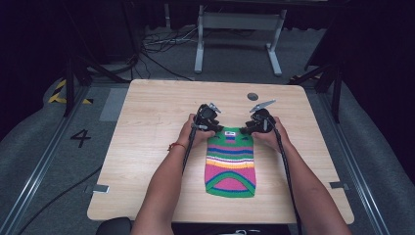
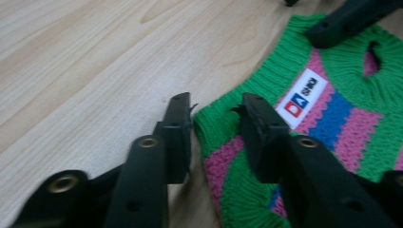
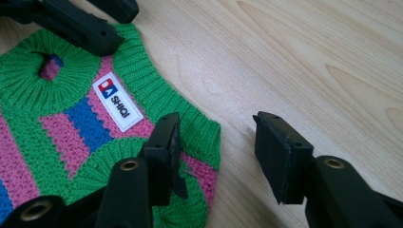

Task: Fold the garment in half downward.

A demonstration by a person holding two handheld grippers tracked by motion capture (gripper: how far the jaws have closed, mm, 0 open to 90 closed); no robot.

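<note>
Garment: a small striped knitted sweater (image 1: 230, 164) lies flat on the near half of the table, centred between the two hands.
Long axis: runs from the far side of the table toward the person; the neck end with the white label (image 2: 301, 98) points away, the green hem points to the near edge.
Left gripper (image 1: 208, 123): at the sweater's far left corner. Its own view shows one jaw on bare wood and the other over the knit, with the green corner edge in the gap. The jaws stand partly apart and the pads do not press the fabric.
Right gripper (image 1: 254, 125): at the far right corner. One jaw rests over the knit, the other stands on bare wood well clear of it. Jaws apart, nothing gripped.
Surface: a light wooden table (image 1: 147, 127), with a round grey grommet (image 1: 252, 96) near its far edge.
Room: grey carpeted floor, dark surroundings, a floor marking "4" (image 1: 80, 137) to the left.
Surroundings: a grey metal frame (image 1: 238, 34) and loose cables (image 1: 161, 44) beyond the table.
Obstructions: nothing lies on the sweater besides the jaws.
</note>
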